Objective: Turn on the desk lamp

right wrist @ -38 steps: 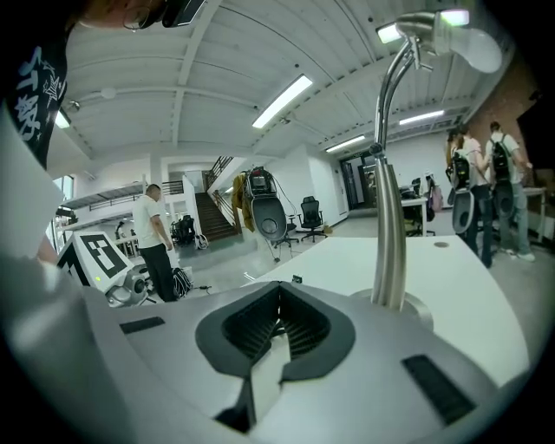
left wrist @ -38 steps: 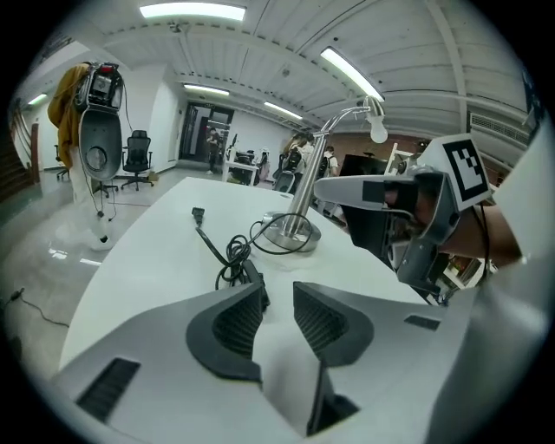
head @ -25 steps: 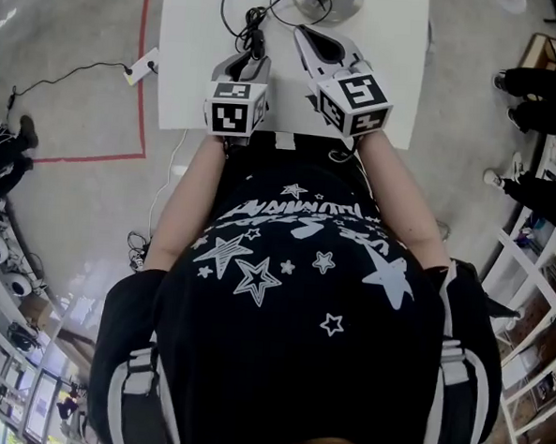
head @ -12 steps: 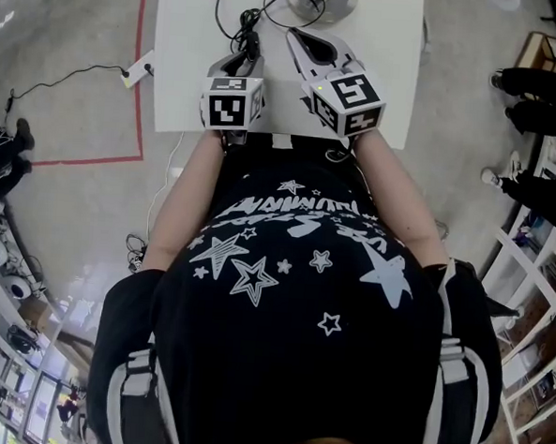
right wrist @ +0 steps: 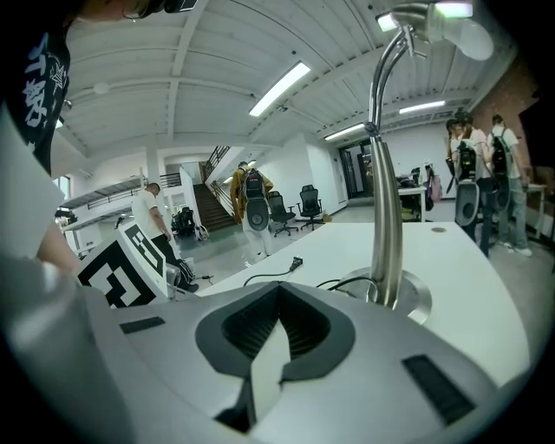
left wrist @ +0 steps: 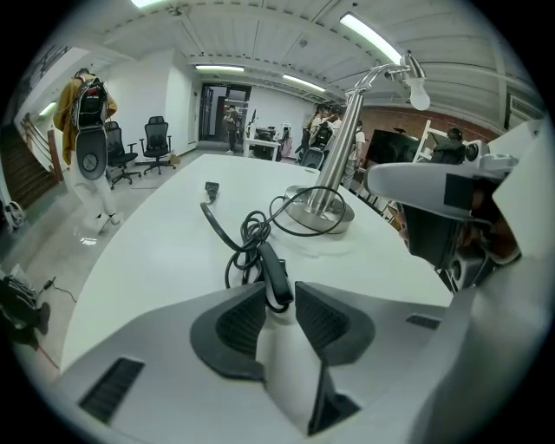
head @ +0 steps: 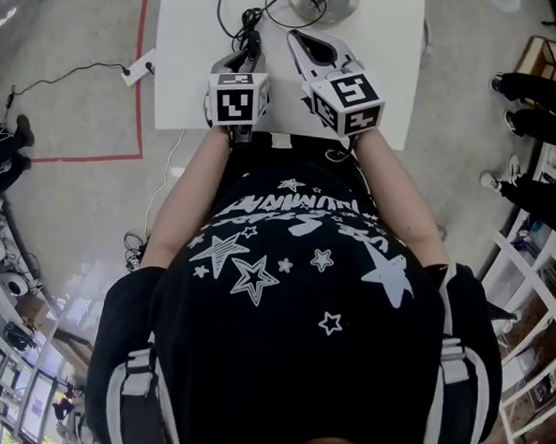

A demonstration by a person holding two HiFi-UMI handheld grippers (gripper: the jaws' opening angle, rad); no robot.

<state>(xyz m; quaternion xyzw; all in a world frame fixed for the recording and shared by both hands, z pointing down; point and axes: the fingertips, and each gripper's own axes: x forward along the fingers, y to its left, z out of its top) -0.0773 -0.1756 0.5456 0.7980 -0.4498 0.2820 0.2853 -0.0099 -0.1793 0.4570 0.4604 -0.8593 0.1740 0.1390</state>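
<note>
The desk lamp has a round silver base [left wrist: 319,211], a bent silver neck and a white bulb head [left wrist: 418,87]. It stands at the far end of the white table [head: 188,79]; no glow shows plainly. Its black cord [left wrist: 247,234] lies coiled before the base. The black inline switch [left wrist: 276,276] sits between the tips of my left gripper [left wrist: 279,293], which is shut on it. My right gripper [right wrist: 277,290] is shut with nothing in it, close to the lamp neck [right wrist: 386,217]. In the head view both grippers, left [head: 247,59] and right [head: 297,37], rest over the near half of the table.
The person's black star-print shirt fills the lower head view. On the floor are a red tape line [head: 142,58] and a wall plug with a lead [head: 137,67]. People stand at the right [head: 540,92] by white shelving. Office chairs and people stand far off.
Both grippers have edged a little further onto the table, toward the cord and lamp. The left one has also shifted slightly right.
</note>
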